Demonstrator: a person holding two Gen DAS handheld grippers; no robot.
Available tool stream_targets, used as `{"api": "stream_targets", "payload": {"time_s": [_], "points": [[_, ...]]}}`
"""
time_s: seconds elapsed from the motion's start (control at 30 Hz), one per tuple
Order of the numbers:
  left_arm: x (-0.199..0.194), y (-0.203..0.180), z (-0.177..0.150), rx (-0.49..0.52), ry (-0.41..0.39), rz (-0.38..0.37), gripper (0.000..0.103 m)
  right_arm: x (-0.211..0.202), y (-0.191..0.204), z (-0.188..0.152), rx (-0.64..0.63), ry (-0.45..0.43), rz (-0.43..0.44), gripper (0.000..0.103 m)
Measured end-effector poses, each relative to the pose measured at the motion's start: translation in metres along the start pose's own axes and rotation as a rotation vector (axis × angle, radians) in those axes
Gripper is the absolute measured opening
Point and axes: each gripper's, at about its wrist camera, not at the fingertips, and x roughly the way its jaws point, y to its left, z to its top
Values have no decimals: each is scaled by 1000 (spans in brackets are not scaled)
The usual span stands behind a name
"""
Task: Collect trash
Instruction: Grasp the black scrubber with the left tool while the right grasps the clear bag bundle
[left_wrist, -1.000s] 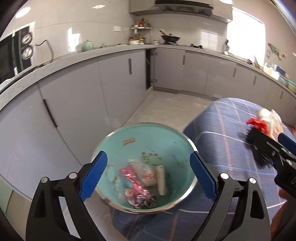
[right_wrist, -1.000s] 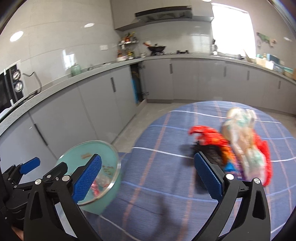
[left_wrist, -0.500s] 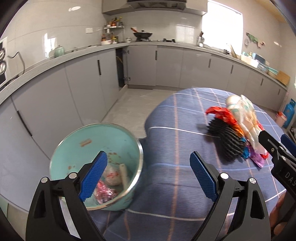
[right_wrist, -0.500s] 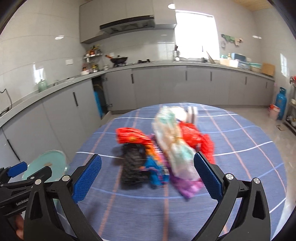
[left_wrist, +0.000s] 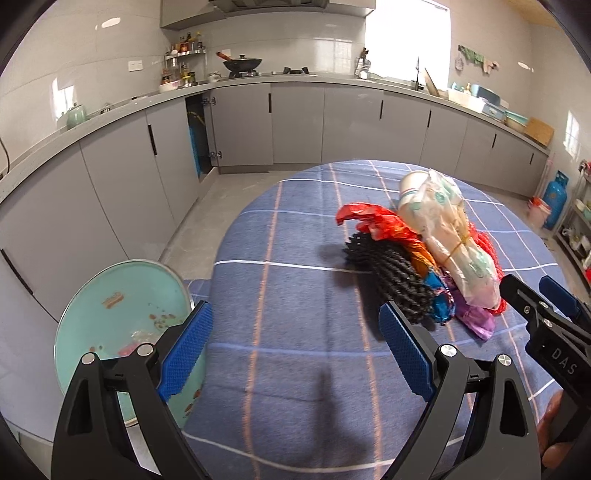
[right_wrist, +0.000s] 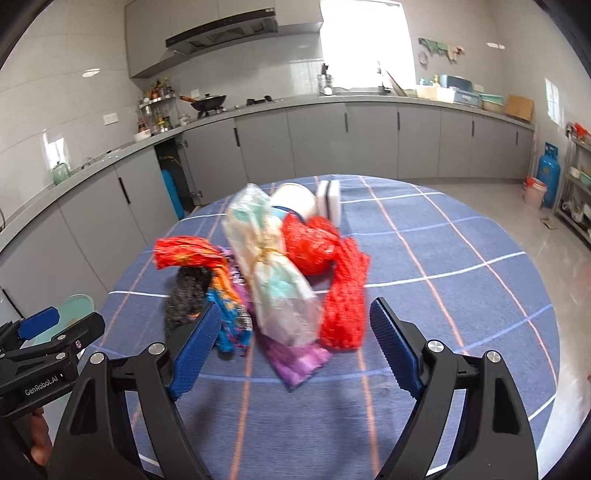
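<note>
Bare tablecloth (right_wrist: 424, 295) right of trash pile (right_wrist: 273, 273), unobstructed.

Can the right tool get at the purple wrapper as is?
Probably yes: the purple wrapper lies at the pile's near edge, straight ahead of the open right tool, whose jaws have just been closing, empty, over bare cloth.

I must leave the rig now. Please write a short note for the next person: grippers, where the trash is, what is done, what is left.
Left gripper: open, empty, over the blue cloth table.
Right gripper: open, its fingers have just been closing, nothing between them yet; it points at the trash pile.
Teal bin: beside the table's left edge, some wrappers already inside.
Left: the pile on the table, namely the clear bag, red net, black mesh, purple wrapper, paper cup.
</note>
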Motion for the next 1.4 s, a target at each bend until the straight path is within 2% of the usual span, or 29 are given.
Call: {"api": "stream_targets", "payload": {"time_s": [0.03, 0.1, 0.3, 0.47, 0.63, 0.77, 0.83, 0.87, 0.9, 0.93, 1.0, 1.13, 1.3, 1.4], "points": [[2, -3, 1, 5, 3, -4, 89, 0, -5, 0, 6, 1, -4, 71], [6, -9, 2, 13, 5, -5, 89, 3, -15, 1, 26, 14, -10, 68], [23, -28, 16, 21, 13, -10, 89, 12, -22, 15, 28, 30, 28, 67], [45, -43, 28, 14, 45, -21, 88, 32, -15, 30, -3, 67, 74, 62], [70, -52, 33, 9, 89, -22, 77, 59, -11, 31, -35, 159, 104, 56], [85, -51, 30, -20, 140, -42, 74, 72, -9, 24, -40, 212, 127, 52], [91, -51, 27, -37, 170, -70, 72, 72, -7, 22, -47, 217, 133, 44], [93, -49, 27, -57, 180, -88, 70, 73, -6, 21, -45, 227, 144, 41], [95, -48, 26, -65, 186, -98, 61, 73, -7, 20, -42, 231, 149, 38], [96, -47, 26, -71, 192, -116, 45, 72, -7, 20, -35, 227, 152, 32], [96, -45, 26, -78, 190, -164, 33, 68, -8, 20, -27, 217, 162, 29], [82, -46, 24, -37, 149, -149, 24, 49, -10, 21, -4, 166, 158, 27], [54, -35, 22, -13, 85, -129, 24, 19, -11, 25, 35, 83, 168, 27], [36, -24, 22, -7, 43, -103, 23, 8, -3, 25, 31, 73, 184, 27]]}}
